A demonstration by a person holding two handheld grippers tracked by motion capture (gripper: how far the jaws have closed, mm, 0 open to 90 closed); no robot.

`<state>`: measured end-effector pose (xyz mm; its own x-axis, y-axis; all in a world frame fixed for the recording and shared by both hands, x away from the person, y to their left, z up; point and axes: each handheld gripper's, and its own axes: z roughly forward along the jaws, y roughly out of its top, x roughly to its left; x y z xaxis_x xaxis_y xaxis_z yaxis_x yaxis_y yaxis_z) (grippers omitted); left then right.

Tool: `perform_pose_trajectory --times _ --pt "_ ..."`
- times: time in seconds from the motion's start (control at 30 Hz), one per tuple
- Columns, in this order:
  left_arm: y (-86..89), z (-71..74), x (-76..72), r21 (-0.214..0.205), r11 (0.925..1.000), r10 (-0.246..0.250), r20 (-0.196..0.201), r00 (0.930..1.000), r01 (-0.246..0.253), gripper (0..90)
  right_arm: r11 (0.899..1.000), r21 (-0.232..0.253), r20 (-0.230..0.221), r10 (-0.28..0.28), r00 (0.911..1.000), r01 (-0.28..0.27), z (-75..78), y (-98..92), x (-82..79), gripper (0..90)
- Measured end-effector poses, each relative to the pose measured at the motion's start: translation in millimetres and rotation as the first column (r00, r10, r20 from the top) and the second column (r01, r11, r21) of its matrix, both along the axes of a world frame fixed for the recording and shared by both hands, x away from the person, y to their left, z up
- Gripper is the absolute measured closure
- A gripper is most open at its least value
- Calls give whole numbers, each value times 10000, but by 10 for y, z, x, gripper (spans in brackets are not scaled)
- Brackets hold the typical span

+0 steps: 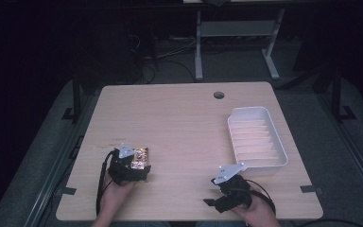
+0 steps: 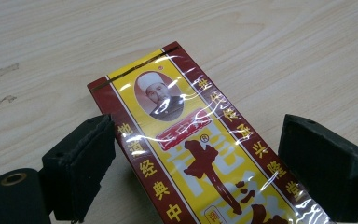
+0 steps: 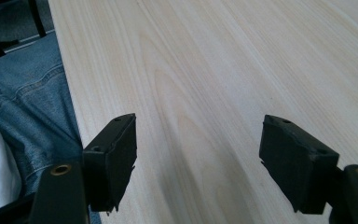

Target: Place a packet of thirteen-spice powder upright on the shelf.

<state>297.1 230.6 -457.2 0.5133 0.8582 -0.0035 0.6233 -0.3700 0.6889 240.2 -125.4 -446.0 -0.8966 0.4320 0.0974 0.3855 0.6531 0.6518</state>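
Over at the near left of the wooden table [image 1: 179, 118], the left gripper [image 2: 196, 163] sits low over a flat packet [image 2: 200, 154] — red-bordered, yellow-faced, printed with a small portrait and large characters, all under a glossy clear wrap. The jaws stand spread, one on each long side of the packet; the left-hand one looks to be right at its edge, the other a little clear of it. They are not pinching it yet. From the high view the packet [image 1: 140, 158] lies flat on the wood just ahead of that gripper [image 1: 131, 166], held in the person's left hand [image 1: 116, 194].

My guess is that it is light and fairly stiff, like a thin carton. The wrap throws bright glints, so I expect it to be slick under the pads. The sensible hold seems to be across the narrow width, about where the jaws are now, closing squarely on the two long edges. A skewed or feeble squeeze could let it slide or twist out.

Further right, the right gripper [image 1: 227, 187] rests near the front edge, its jaws wide apart with bare wood between them in its own view [image 3: 198, 158]. Beyond it, toward the far right, lies a white ribbed tray [image 1: 257, 138], with nothing in it.
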Motion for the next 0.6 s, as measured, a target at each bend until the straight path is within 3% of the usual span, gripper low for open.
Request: perform_pose_trajectory --times 0.17,0.37,0.6 --pt "3 0 1 265 9996 31 -36 10000 -30 136 10000 17 -5 -14 10000 14 5 4 -3 266" --pt "55 -27 16 356 9992 -162 -480 9987 179 291 10000 32 31 21 10000 -21 9 7 -6 266" --pt "57 -9 25 457 9982 -353 -639 9973 383 313 10000 35 44 17 10000 -17 16 13 -9 266"
